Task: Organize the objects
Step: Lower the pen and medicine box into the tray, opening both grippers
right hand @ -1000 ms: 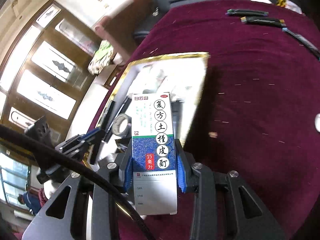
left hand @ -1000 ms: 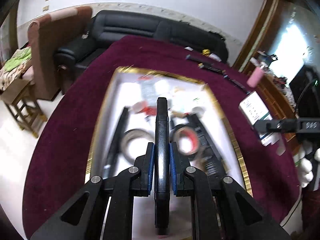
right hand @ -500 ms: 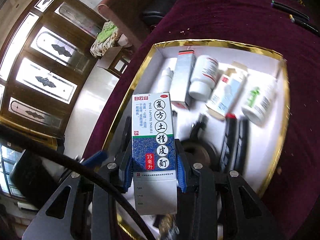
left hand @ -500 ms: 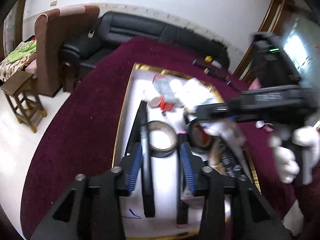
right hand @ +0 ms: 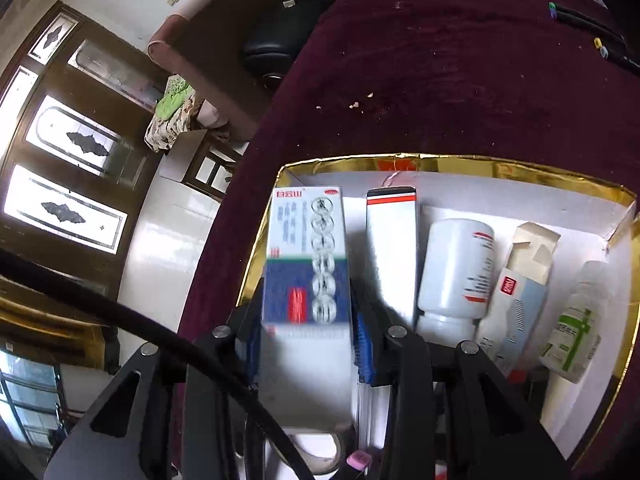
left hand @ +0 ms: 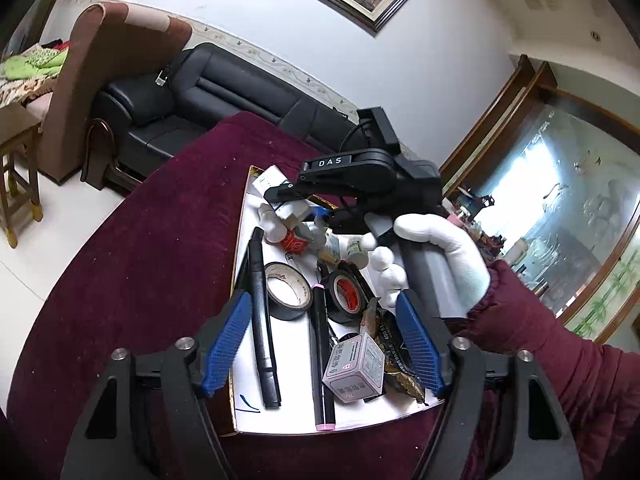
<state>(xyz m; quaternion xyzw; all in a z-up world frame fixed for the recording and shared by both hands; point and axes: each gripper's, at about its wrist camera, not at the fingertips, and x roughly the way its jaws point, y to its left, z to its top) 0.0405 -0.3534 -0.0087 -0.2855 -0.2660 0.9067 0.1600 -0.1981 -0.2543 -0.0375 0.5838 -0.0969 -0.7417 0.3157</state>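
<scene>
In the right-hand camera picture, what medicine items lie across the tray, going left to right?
Blue and white box held in the right gripper → silver box → white bottle → opened carton → green-labelled bottle.

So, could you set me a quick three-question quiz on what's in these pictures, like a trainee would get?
1. True or false: the blue-and-white medicine box sits between the fingers of the right gripper.
2. How many tape rolls lie in the tray in the left wrist view? A) one B) two C) four
3. What colour is the cloth under the tray?

Key: 1 true; 2 B; 3 dark red.
</scene>
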